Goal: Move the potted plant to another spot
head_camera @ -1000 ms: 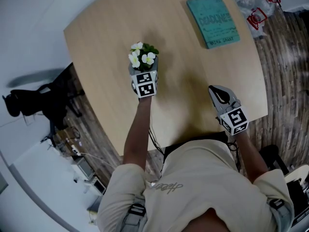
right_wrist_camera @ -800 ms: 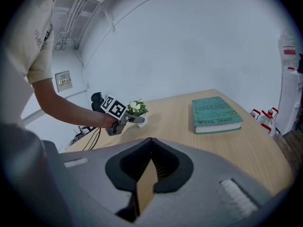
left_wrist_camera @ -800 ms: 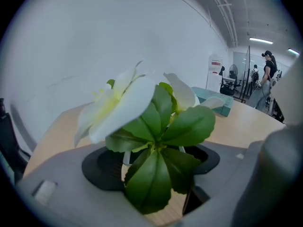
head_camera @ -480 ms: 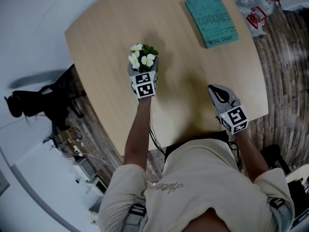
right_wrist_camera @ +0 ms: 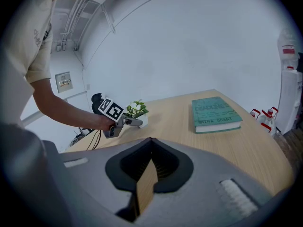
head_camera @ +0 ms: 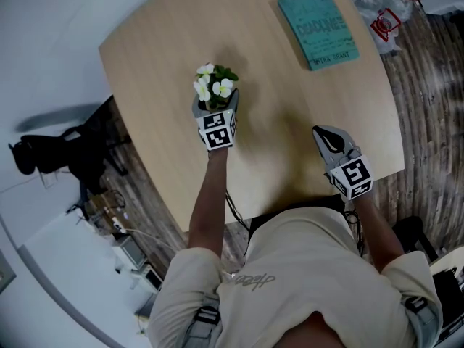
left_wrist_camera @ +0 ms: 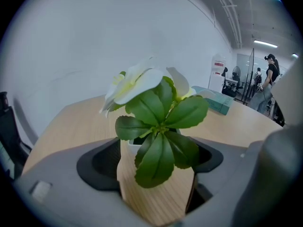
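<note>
The potted plant (head_camera: 214, 85), white flowers over green leaves in a small white pot, stands on the light wooden table (head_camera: 275, 78) at its left side. My left gripper (head_camera: 215, 101) reaches around it from the near side. Its jaws are opening, with the pot between them and gaps on both sides. In the left gripper view the plant (left_wrist_camera: 161, 126) fills the space between the grey jaws of the left gripper (left_wrist_camera: 156, 162). My right gripper (head_camera: 328, 138) rests near the table's front right, shut and empty. From the right gripper (right_wrist_camera: 151, 141) the plant (right_wrist_camera: 137, 109) shows far left.
A teal book (head_camera: 319, 29) lies flat at the table's far right. Red-and-white items (head_camera: 380, 9) sit on the floor beyond the table's right corner. A black chair (head_camera: 58, 154) stands left of the table. People (left_wrist_camera: 272, 74) stand far off in the room.
The left gripper's jaws have spread slightly around the pot. The plant and the right gripper have stayed where they were.
</note>
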`<state>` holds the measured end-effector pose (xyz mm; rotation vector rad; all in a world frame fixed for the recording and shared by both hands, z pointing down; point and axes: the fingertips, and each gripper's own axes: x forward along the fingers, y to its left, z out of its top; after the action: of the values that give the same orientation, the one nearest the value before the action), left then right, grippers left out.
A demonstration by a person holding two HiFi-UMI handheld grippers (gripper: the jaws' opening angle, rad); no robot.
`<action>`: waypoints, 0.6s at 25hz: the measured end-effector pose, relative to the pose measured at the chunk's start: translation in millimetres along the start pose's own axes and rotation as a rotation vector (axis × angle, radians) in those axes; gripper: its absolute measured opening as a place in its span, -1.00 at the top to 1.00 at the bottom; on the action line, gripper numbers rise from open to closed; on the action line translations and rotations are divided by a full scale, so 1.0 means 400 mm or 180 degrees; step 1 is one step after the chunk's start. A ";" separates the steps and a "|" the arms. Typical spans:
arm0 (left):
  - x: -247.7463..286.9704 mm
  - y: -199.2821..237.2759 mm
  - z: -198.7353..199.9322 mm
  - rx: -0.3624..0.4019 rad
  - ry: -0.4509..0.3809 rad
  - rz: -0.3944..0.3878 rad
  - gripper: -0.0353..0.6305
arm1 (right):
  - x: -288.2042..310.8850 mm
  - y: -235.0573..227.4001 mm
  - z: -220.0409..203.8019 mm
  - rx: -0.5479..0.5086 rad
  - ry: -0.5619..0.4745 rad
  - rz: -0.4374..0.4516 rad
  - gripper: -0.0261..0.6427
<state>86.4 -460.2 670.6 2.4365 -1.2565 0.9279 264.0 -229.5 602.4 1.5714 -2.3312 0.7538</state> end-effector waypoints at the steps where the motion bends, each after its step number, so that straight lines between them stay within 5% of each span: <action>1: -0.003 0.000 -0.003 -0.0006 0.0005 0.0004 -0.46 | 0.000 0.000 -0.002 0.0001 0.0002 -0.0001 0.91; 15: -0.094 -0.023 -0.082 -0.0105 0.0077 -0.0055 -0.46 | 0.000 0.061 -0.013 -0.0069 -0.0006 0.0092 0.92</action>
<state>63.7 -414.7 672.5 2.3999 -1.2308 0.9222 241.1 -219.6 600.0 1.5334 -2.3601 0.7311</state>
